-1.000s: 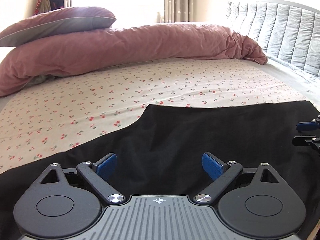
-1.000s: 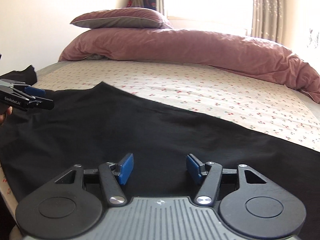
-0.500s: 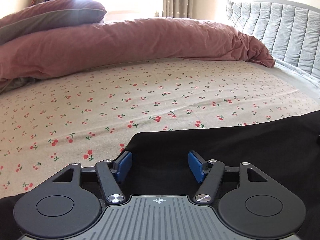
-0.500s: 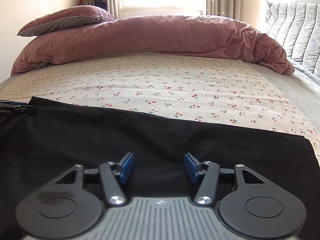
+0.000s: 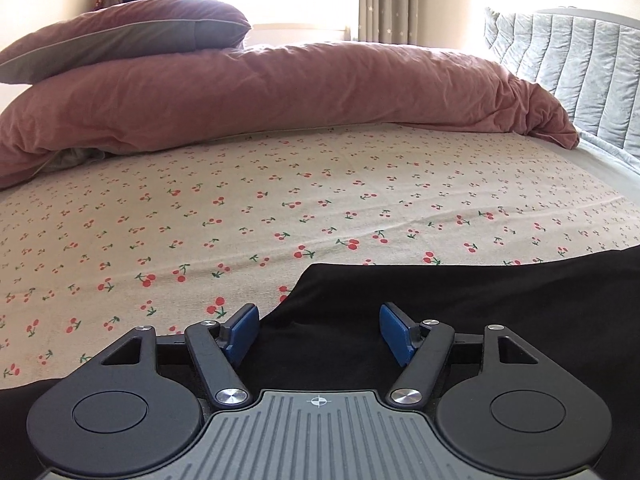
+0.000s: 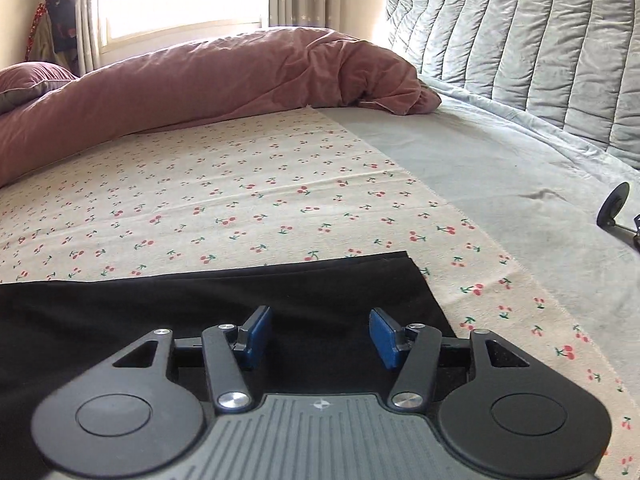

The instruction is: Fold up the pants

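Cherry-printed cotton covers most of the bed: a cream sheet (image 5: 280, 200) dotted with small red cherries runs from the near edge back to the rolled bedding. Beside it in the right wrist view lies a plain grey-blue mattress cover (image 6: 500, 168), which meets a quilted grey headboard (image 6: 540, 48) at the right. A dusty-pink duvet (image 5: 300, 92) is bunched into a long roll across the far side of the sheet, and a pink-and-grey pillow (image 5: 120, 40) rests on top of its left end. Bright window light and patterned curtains (image 5: 388, 0) fill the background.

Spread flat on the cherry sheet along the near edge are the black pants (image 5: 460, 300). In the left wrist view their upper edge curves down to the left just beyond the fingertips; in the right wrist view a squared end (image 6: 396, 268) of the cloth stops short of the sheet's right border.

Over the dark cloth hangs the left gripper (image 5: 319, 330), its blue-padded fingers apart and widening, with only flat fabric below the gap and nothing pinched. Near the squared end is the right gripper (image 6: 319, 332), its pads likewise apart and spreading, nothing clamped between them. A small black round object on a thin stem (image 6: 614, 208) sits at the far right edge of the mattress cover; what it is I cannot tell.
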`<action>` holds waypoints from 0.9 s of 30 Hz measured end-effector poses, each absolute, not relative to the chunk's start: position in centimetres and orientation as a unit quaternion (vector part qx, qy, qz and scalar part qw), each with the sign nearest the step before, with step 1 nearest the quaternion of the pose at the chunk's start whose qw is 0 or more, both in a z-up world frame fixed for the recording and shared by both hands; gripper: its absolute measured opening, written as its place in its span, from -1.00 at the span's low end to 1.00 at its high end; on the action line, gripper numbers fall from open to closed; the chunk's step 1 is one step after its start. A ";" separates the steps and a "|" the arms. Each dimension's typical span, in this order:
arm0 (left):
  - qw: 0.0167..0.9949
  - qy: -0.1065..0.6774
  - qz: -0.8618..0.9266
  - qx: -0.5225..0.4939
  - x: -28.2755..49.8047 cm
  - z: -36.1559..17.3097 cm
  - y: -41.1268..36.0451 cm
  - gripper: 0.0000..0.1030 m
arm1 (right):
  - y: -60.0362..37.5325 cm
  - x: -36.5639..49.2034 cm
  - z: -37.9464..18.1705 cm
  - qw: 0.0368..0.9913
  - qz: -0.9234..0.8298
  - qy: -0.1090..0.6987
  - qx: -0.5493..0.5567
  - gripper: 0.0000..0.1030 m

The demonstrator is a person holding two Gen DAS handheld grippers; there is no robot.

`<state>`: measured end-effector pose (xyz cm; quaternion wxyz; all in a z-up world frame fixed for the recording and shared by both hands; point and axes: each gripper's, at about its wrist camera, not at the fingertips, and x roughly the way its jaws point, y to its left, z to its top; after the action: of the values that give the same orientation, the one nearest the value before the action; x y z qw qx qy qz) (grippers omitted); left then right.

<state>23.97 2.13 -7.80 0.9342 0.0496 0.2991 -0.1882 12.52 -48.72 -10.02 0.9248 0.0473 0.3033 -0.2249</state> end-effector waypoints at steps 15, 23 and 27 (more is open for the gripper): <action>0.899 0.354 -0.258 0.017 15.3 -4.0 -2.1 0.86 | -49.9 6.2 -7.8 0.915 -0.245 0.311 0.080 0.67; 0.890 0.363 -0.276 0.009 13.0 -4.6 -4.3 0.90 | -52.6 4.9 -9.4 0.889 -0.278 0.345 0.113 0.67; 0.891 0.358 -0.279 0.024 12.6 -4.9 -5.4 0.90 | -53.6 4.9 -10.1 0.883 -0.277 0.360 0.119 0.67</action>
<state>12.65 -5.42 -4.90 0.8910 0.0236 0.3578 -0.2785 4.85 -53.61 -10.13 0.8827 0.1190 0.3603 -0.2772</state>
